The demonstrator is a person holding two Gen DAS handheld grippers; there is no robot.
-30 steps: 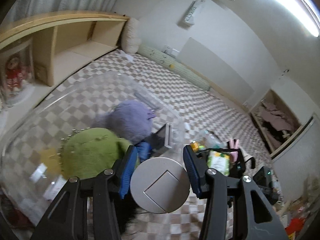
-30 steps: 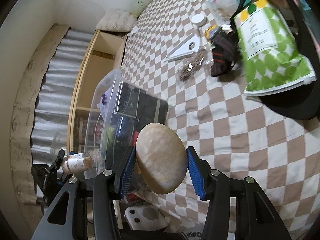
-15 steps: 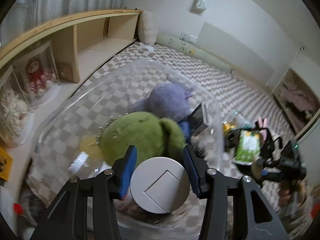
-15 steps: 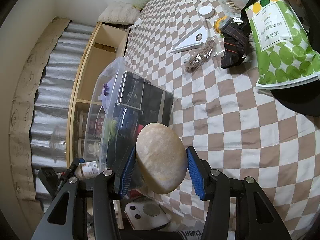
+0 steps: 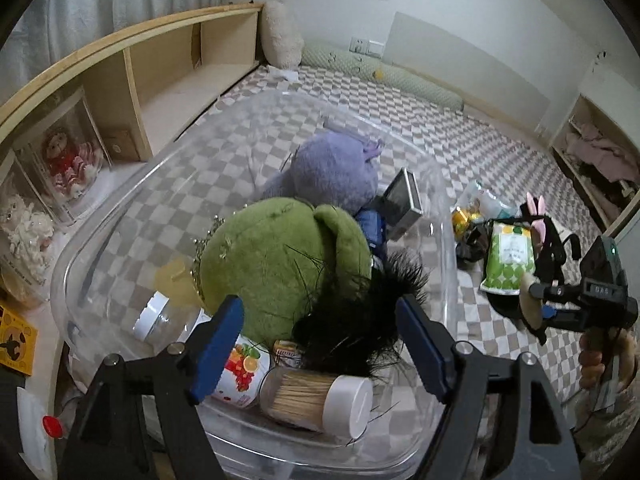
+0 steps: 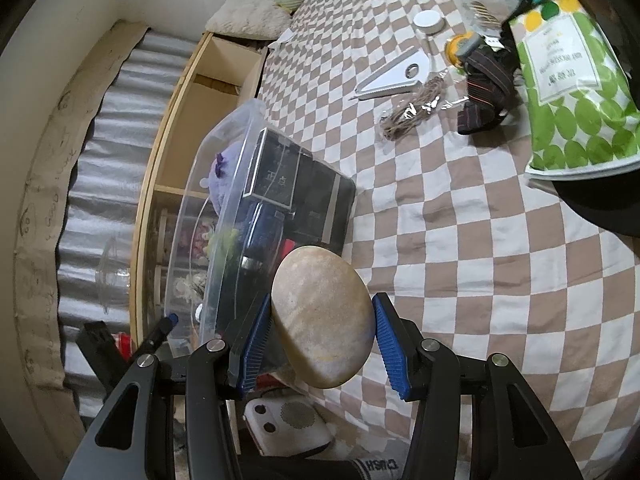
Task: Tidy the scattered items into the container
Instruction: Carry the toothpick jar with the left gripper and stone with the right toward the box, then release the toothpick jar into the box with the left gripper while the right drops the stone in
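Note:
A clear plastic container (image 5: 436,208) sits on the checkered floor, holding a green plush (image 5: 280,256), a purple plush (image 5: 336,172), black feathers (image 5: 360,316), a toothpick jar (image 5: 320,400) and a fruit-print can (image 5: 240,372). My left gripper (image 5: 320,344) is open and empty above the container's near end. My right gripper (image 6: 320,340) is shut on a smooth tan stone (image 6: 324,320), beside the container (image 6: 224,208); it also shows in the left wrist view (image 5: 536,308). Scattered items lie beyond: a green-dotted bag (image 6: 572,92), a white triangular tool (image 6: 396,76), twine (image 6: 416,108), a white lid (image 6: 428,20).
A wooden shelf unit (image 5: 160,80) with boxed dolls (image 5: 68,164) runs along the left wall. A long green bolster (image 5: 384,76) and a cream cushion (image 5: 280,40) lie at the far wall. A white device (image 6: 288,424) lies below the right gripper.
My left gripper has opened and the grey round disc it held is gone from its jaws. The view has pulled back over the container. My right gripper still holds the stone.

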